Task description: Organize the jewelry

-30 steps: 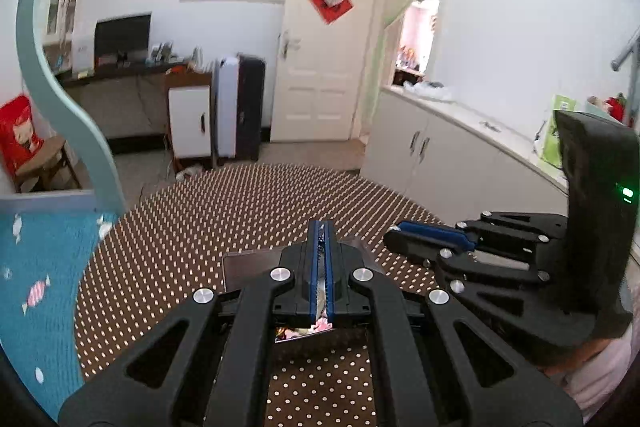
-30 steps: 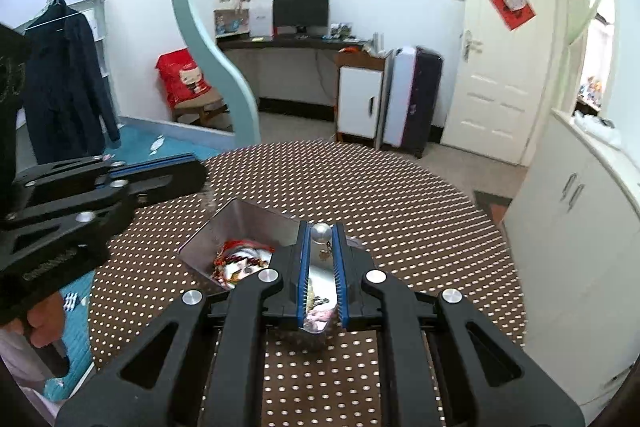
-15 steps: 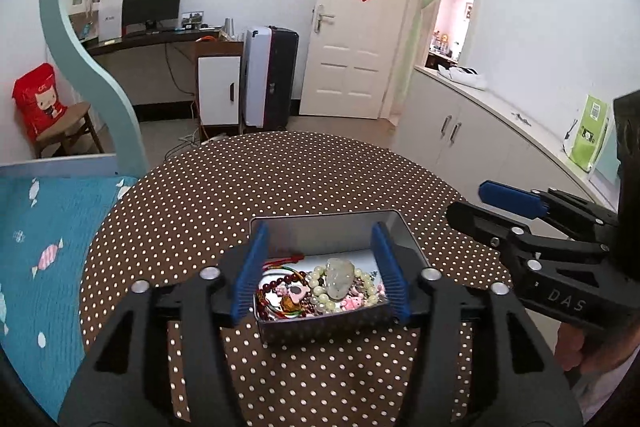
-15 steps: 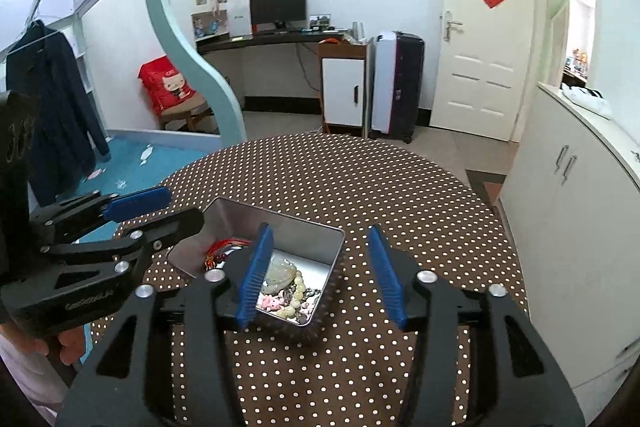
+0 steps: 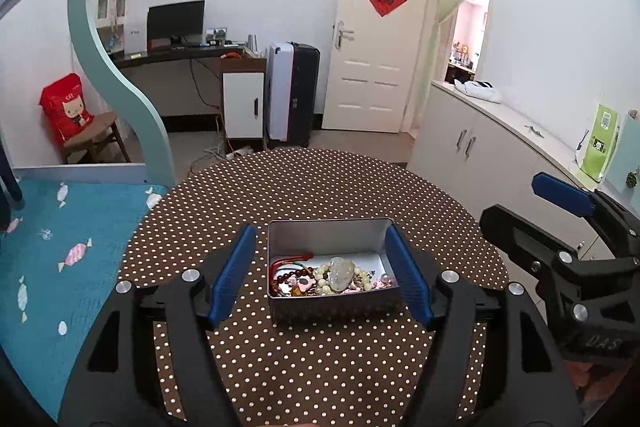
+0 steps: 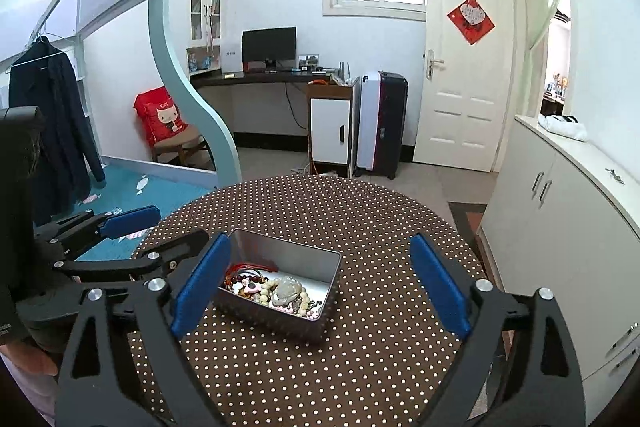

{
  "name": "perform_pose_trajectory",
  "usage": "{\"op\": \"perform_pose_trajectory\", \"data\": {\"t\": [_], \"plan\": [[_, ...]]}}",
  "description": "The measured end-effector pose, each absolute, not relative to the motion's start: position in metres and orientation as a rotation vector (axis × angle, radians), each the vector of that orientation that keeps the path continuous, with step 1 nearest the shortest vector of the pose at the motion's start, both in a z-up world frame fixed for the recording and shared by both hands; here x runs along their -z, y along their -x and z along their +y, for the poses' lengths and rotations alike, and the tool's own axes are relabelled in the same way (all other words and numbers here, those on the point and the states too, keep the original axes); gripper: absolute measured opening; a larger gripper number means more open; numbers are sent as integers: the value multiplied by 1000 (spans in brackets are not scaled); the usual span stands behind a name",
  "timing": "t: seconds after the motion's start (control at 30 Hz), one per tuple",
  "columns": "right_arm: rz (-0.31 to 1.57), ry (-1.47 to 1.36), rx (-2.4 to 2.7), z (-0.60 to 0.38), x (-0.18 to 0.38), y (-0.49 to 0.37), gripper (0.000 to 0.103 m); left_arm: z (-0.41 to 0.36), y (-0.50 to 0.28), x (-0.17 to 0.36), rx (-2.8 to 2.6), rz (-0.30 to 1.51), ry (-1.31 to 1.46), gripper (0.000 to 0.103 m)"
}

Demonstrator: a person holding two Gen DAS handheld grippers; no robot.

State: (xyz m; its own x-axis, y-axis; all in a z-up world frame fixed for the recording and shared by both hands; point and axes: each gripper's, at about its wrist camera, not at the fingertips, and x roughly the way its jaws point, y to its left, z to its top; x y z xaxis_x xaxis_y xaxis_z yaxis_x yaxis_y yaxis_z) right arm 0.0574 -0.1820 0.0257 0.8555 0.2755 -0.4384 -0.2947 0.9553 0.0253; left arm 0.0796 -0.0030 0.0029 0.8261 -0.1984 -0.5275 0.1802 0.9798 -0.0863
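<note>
**Both grippers spread wide above the jewelry tin**

On the round table (image 5: 320, 187) with its brown polka-dot cloth sits a rectangular metal tin (image 5: 332, 231), lidless, near the side where the person stands. Inside it lies a jumble of jewelry (image 5: 328, 277): a pale stone pendant (image 5: 341, 271) on top of cream beads, dark red beads and a red cord toward the left, small pink pieces among them. The left gripper (image 5: 320, 279) hovers over the tin with its jaws opening; the blue pads stand to either side of the tin's walls without touching them, and nothing is gripped. The right gripper (image 6: 320, 287) hangs just beside it, jaws also opening and very wide, its left pad near the tin's left end, its right pad well clear over the cloth, holding nothing.
</note>
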Motion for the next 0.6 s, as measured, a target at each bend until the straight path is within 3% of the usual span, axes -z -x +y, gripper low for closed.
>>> {"op": "perform_pose_trajectory", "data": {"t": [0.6], "plan": [[428,9,-272,-190,-26,-32,92,-17,-50,-15,166,545,-22,69]]}}
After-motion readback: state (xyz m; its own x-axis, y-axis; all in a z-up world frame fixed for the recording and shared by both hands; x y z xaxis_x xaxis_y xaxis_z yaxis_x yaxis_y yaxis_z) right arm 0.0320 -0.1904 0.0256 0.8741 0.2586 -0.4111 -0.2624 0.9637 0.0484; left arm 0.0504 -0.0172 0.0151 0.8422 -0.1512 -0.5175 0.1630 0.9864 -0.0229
